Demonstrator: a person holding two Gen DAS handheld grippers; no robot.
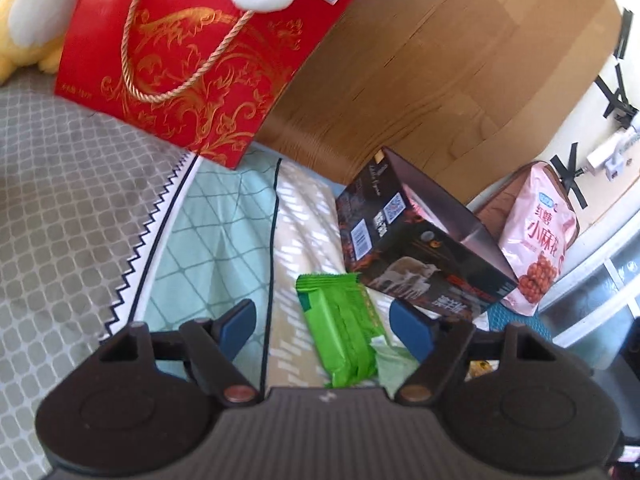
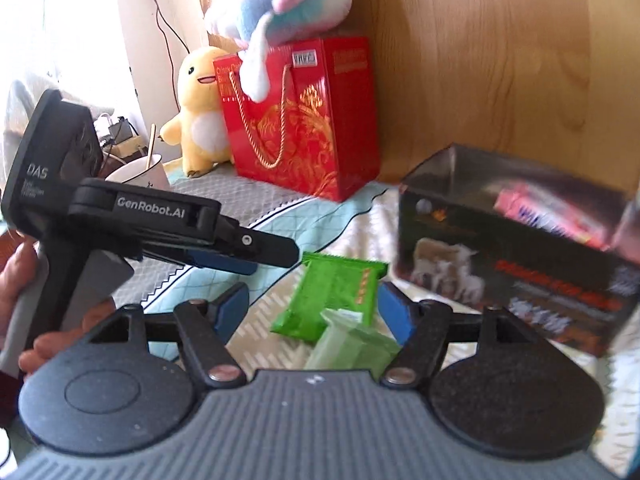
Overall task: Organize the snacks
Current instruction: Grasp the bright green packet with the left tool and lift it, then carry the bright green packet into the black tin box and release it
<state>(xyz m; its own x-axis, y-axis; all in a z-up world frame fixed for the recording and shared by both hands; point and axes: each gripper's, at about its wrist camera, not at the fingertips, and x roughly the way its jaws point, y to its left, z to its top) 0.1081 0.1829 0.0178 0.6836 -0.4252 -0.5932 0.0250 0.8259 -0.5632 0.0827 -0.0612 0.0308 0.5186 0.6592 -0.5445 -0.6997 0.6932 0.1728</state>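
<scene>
A bright green snack packet [image 1: 340, 328] [image 2: 332, 296] lies on the bed sheet, with a paler green packet [image 1: 394, 364] [image 2: 352, 344] partly over its near end. My left gripper [image 1: 326, 324] is open and straddles the green packet without pressing it. My right gripper [image 2: 313, 310] is open too, with both packets between its blue pads [image 2: 394, 314]. In the right wrist view the left gripper [image 2: 276, 254] reaches in from the left, held by a hand [image 2: 24, 280]. A dark open box [image 1: 420, 252] [image 2: 512, 248] stands just right of the packets, with a pink packet [image 2: 548, 216] inside.
A red gift bag [image 1: 192, 60] [image 2: 308, 120] stands against the wooden headboard [image 1: 440, 60], under a pastel plush [image 2: 280, 4]. A yellow plush [image 2: 200, 112] and a white cup [image 2: 140, 174] are at the left. A pink snack bag [image 1: 536, 240] leans behind the box.
</scene>
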